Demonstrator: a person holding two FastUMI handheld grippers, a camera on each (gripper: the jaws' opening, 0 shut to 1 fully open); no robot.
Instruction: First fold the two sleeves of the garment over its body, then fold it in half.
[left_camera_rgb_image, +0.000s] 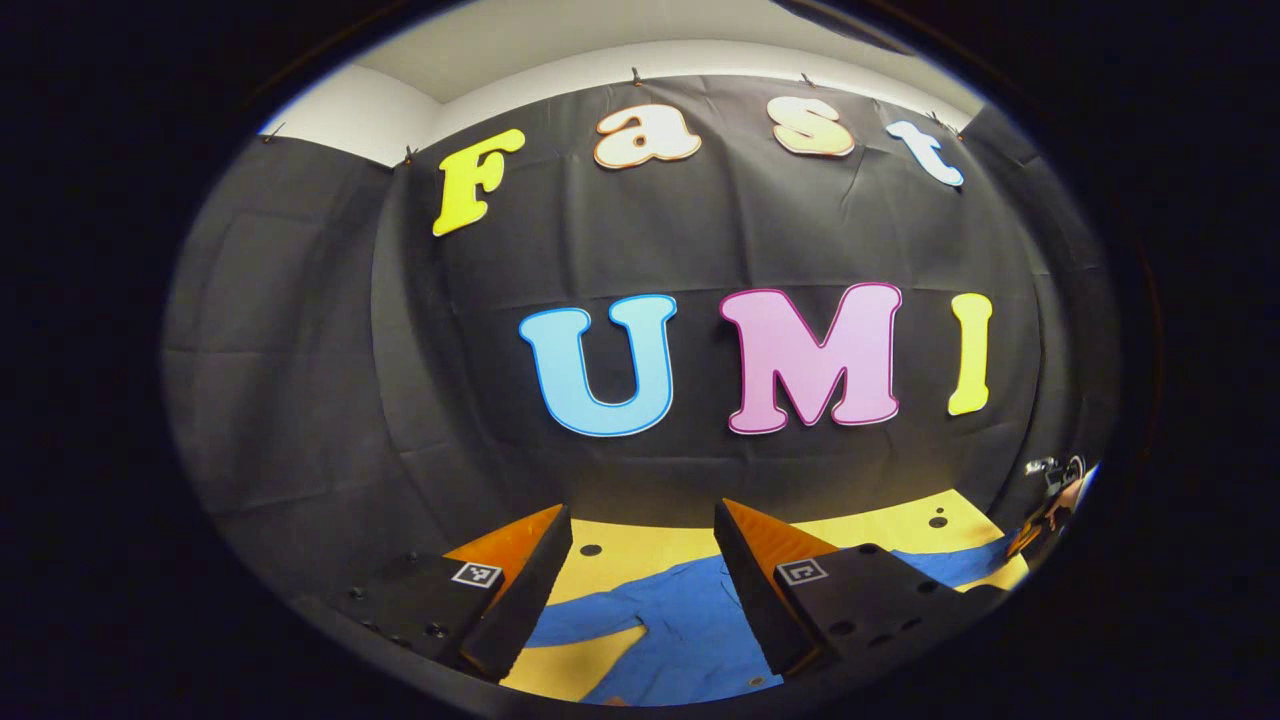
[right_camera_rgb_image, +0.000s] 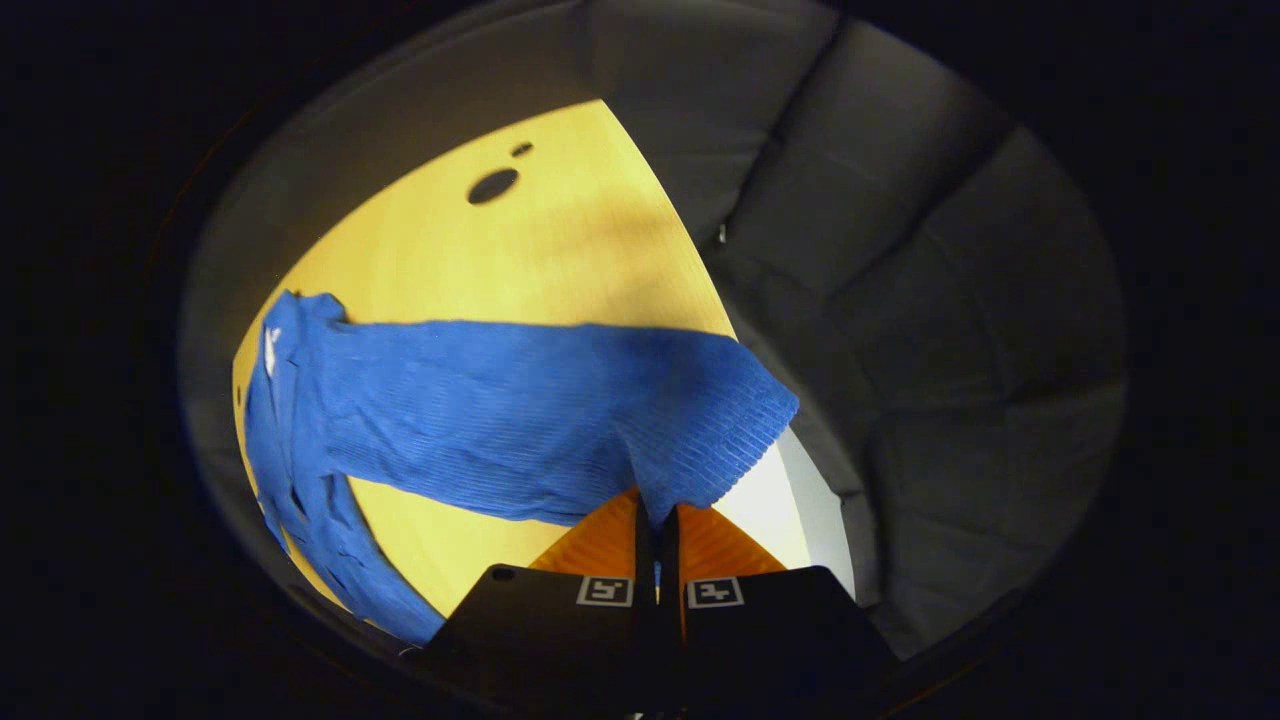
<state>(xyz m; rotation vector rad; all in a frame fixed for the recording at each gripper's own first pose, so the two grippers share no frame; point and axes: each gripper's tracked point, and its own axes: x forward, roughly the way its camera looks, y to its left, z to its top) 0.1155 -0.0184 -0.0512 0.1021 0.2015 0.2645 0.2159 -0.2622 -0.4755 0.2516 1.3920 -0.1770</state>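
Note:
A blue knit garment (left_camera_rgb_image: 680, 630) lies on the yellow table (left_camera_rgb_image: 620, 545), seen low in the left gripper view between the fingers. My left gripper (left_camera_rgb_image: 642, 545) hangs above it, open, with nothing between its fingers. In the right gripper view a long blue sleeve (right_camera_rgb_image: 520, 410) stretches from the garment's body (right_camera_rgb_image: 290, 480) at the left across the table (right_camera_rgb_image: 500, 250) to its ribbed cuff at the table's edge. My right gripper (right_camera_rgb_image: 656, 515) is shut on the sleeve near the cuff, and the cloth is pinched between both fingers.
The table has round holes (right_camera_rgb_image: 492, 185) near its far end. Black cloth walls (right_camera_rgb_image: 900, 300) close in behind and to the right of the table. Far right in the left gripper view, the other gripper and a hand (left_camera_rgb_image: 1050, 500) sit at the table's edge.

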